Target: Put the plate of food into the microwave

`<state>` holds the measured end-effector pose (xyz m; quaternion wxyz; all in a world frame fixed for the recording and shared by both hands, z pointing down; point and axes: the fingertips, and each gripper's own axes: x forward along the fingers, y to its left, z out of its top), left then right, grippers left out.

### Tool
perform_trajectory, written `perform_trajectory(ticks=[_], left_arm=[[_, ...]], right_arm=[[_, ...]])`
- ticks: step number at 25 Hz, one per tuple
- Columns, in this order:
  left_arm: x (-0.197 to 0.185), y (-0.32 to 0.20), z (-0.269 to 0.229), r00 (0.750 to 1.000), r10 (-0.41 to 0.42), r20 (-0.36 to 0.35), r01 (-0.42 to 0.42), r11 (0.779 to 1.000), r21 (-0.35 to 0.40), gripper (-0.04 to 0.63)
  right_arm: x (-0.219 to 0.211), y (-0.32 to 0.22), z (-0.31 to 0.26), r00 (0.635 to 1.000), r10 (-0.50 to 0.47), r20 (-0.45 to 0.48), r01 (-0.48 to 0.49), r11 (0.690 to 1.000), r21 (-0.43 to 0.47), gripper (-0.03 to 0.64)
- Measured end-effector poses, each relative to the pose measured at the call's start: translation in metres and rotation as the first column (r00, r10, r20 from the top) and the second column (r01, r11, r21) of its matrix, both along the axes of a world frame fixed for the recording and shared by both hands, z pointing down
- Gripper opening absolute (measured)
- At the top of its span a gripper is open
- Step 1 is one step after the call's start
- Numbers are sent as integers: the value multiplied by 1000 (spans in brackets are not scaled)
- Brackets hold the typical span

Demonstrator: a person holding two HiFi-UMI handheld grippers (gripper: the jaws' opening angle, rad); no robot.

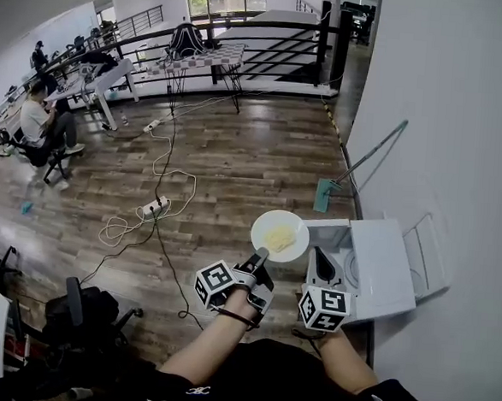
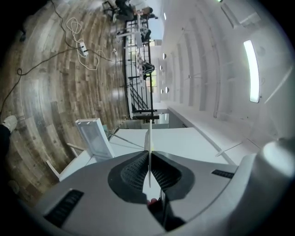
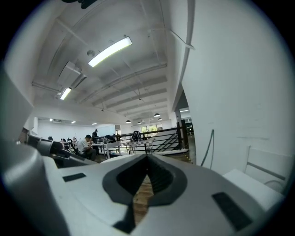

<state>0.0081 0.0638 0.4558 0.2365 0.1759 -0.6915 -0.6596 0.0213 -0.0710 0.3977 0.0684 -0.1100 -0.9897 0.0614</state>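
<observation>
Left tool (image 1: 261,256) clamps the plate (image 1: 268,220) holding yellow food (image 1: 279,238) beside the open microwave (image 1: 385,269); right tool (image 1: 318,258) closed.

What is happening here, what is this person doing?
A person holds a plate of yellow food by its rim in the left tongs, just in front of the white microwave, whose door stands open. The right tongs are shut and empty beside the microwave. The plate is not yet inside.

food (image 1: 279,237): type too small to tell | plate (image 2: 148,143): edge-on, top hidden
</observation>
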Motion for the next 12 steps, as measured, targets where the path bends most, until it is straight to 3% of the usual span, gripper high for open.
perform_trajectory(ticks=[12], left_arm=[[-75, 78, 20, 997, 71, -18, -71, 997, 8, 18]], right_arm=[[-70, 85, 23, 997, 65, -32, -65, 998, 20, 13]])
